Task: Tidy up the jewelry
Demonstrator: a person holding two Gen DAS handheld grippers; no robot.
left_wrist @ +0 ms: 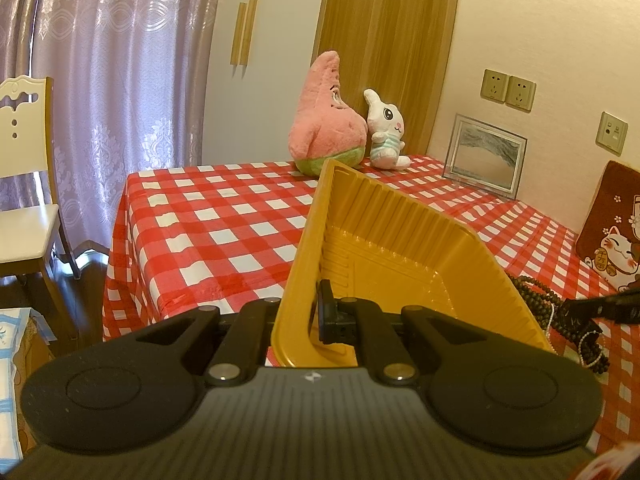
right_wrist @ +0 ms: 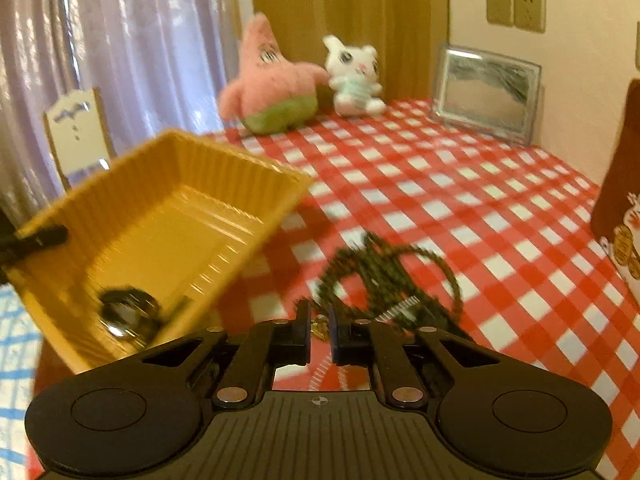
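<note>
Currently, from my left wrist view: my left tongs (left_wrist: pixel 316 312) are clamped tight on the near rim of the yellow tray (left_wrist: pixel 400 240), one finger inside the wall and one outside, and the tray is held tilted above the bench (left_wrist: pixel 208 220) with its red-and-white check cloth. At the right edge, dark bead strands (left_wrist: pixel 536 296) lie on the cloth beside the tray, with a few pale beads among them; the tip of my right tongs (left_wrist: pixel 608 304) shows there just beside them. At the back stand a pink star plush (left_wrist: pixel 326 120), a white rabbit plush (left_wrist: pixel 386 132) and a framed picture (left_wrist: pixel 486 158).

Right wrist view, blurred: my right tongs (right_wrist: pixel 320 328) are nearly closed, a narrow gap between the fingers. Something small and yellowish sits in that gap; whether it is gripped I cannot tell. The dark bead strands (right_wrist: pixel 392 276) lie looped on the cloth just beyond the fingertips. The yellow tray (right_wrist: pixel 160 220) is at the left, tilted, with a dark ring-shaped piece (right_wrist: pixel 128 314) in its lower corner.
</note>
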